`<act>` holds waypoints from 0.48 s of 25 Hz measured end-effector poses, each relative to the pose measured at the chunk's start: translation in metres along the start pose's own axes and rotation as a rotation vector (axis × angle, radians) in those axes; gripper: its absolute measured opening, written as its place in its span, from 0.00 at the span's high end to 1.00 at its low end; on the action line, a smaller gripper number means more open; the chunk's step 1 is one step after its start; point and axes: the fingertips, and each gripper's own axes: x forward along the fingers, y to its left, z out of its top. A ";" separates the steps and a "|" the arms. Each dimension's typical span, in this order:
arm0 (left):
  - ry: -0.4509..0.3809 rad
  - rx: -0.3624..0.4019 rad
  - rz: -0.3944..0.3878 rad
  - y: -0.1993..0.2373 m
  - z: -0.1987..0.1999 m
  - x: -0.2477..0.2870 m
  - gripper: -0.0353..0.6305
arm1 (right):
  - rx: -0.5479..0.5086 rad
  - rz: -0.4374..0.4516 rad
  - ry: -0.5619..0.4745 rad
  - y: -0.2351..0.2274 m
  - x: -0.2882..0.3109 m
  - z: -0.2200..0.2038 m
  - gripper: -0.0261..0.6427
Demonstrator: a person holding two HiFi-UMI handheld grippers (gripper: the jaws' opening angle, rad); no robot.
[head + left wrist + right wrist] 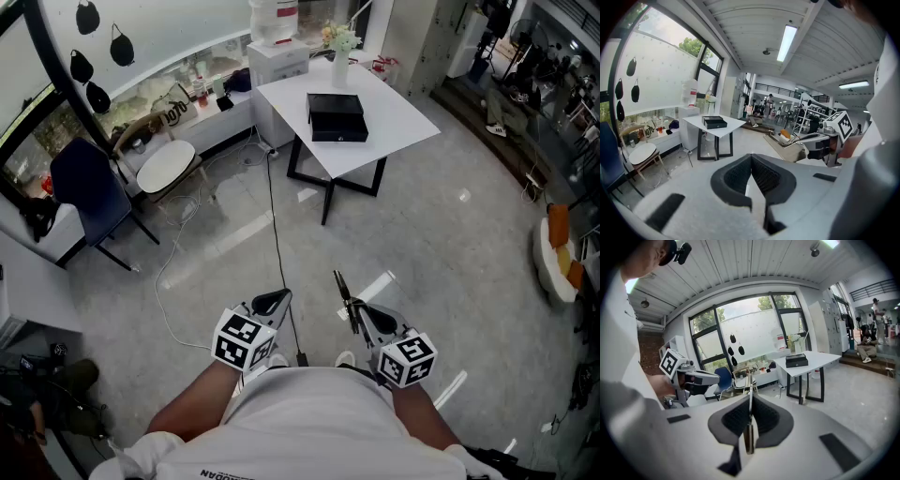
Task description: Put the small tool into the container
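Currently, the right gripper (362, 313) is clenched on the small tool (345, 294), a thin dark rod. In the right gripper view the tool stands upright between the two pads and projects past the jaw tips. In the head view its free end points toward the white table (403, 122).

The left gripper (279, 298) is clenched with nothing in it. The left gripper view shows its jaw tips meeting and no object between them.

Both grippers are held side by side over the floor on the near side of the table, well apart from it and close to the person's torso.

The container (337, 116), a flat black box, rests on the table top near its centre. The tool is not in it and is well apart from it.

A vase (340, 58) with flowers stands on the table beyond the container. A white cabinet (278, 60) stands just beside the table's far left corner. To the left of the table are a round white stool (166, 165) and a blue chair (89, 187). A dark cable (277, 234) runs over the floor from the table's left side toward the person.
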 end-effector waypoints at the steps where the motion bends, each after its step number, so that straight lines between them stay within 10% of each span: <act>1: 0.000 0.001 0.000 0.001 0.000 0.000 0.93 | 0.001 -0.001 0.000 0.000 0.000 0.000 0.95; 12: 0.008 0.017 -0.027 0.011 -0.006 -0.005 0.93 | 0.012 -0.022 -0.008 0.014 0.007 -0.004 0.95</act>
